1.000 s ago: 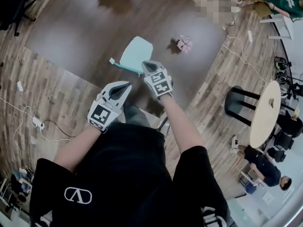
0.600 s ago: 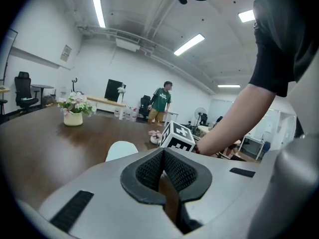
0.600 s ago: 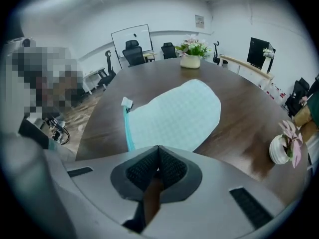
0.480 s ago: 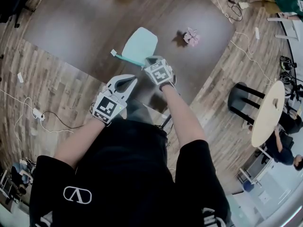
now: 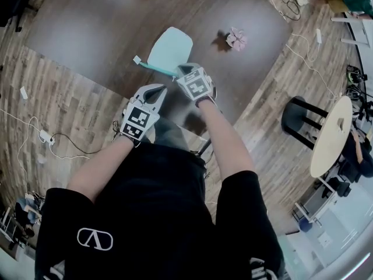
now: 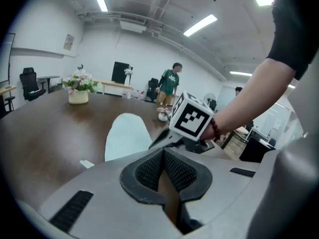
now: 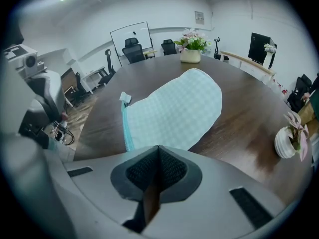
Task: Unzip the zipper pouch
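A pale mint zipper pouch (image 5: 170, 50) lies flat on the dark wooden table (image 5: 87, 28). Its teal zipper (image 7: 125, 126) runs along the near-left edge and ends in a small white tag (image 5: 137, 59). My right gripper (image 5: 182, 70) is shut and empty, with its tip just short of the pouch's near edge. My left gripper (image 5: 161, 88) is also shut and empty, lower and to the left, above the table's edge. In the left gripper view the pouch (image 6: 127, 136) lies beyond the closed jaws, and the right gripper's marker cube (image 6: 193, 117) is to its right.
A small pink flower ornament (image 5: 236, 38) sits on the table right of the pouch. A flower pot (image 7: 192, 49) stands at the far end. A black stool (image 5: 303, 121) and a round light table (image 5: 329, 136) stand on the wood floor to the right, with cables (image 5: 46, 139) to the left.
Both grippers have edged forward towards the pouch's near edge, the left one closing in beside the right. Both stay shut, and the pouch has not moved.
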Available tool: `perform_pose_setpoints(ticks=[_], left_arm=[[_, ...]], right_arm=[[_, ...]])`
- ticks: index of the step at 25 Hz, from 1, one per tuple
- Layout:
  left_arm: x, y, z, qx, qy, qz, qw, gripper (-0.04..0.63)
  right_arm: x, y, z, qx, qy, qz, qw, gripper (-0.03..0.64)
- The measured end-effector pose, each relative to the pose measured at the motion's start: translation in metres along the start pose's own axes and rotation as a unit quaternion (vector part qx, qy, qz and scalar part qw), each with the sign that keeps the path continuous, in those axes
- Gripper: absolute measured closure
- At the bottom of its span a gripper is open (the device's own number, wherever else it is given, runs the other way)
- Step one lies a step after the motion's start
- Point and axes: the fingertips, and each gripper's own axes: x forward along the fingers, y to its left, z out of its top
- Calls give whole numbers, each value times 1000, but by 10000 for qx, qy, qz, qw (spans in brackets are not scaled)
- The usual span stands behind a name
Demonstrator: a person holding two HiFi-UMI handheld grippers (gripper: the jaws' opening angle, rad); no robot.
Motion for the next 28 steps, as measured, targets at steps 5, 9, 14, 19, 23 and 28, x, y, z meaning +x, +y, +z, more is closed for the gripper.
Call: perform_pose_setpoints(ticks=[5, 9, 14, 19, 23, 28], left_arm=[[36, 1, -34, -254, 754, -68, 9968, 515], [55, 1, -48, -539, 1078, -95, 9927, 445], [71, 0, -55, -645, 1256, 38, 9900, 445], [77, 2, -61, -694, 1394, 268, 9874, 446], [83, 4, -66, -753, 1501, 426, 9849, 446], [90, 6, -66, -788, 1487, 582, 9840, 451]], right_arm=[[1, -2, -1, 19, -50, 33, 10000, 620], [1, -2, -2, 22, -94, 49, 9999, 620], [0, -2, -2, 22, -127, 63, 9999, 620], [0, -1, -1, 20, -141, 66, 9999, 620], [0, -1, -2, -10, -155, 92, 9998, 620], [-2, 0, 0, -26, -178, 140, 9997, 620]])
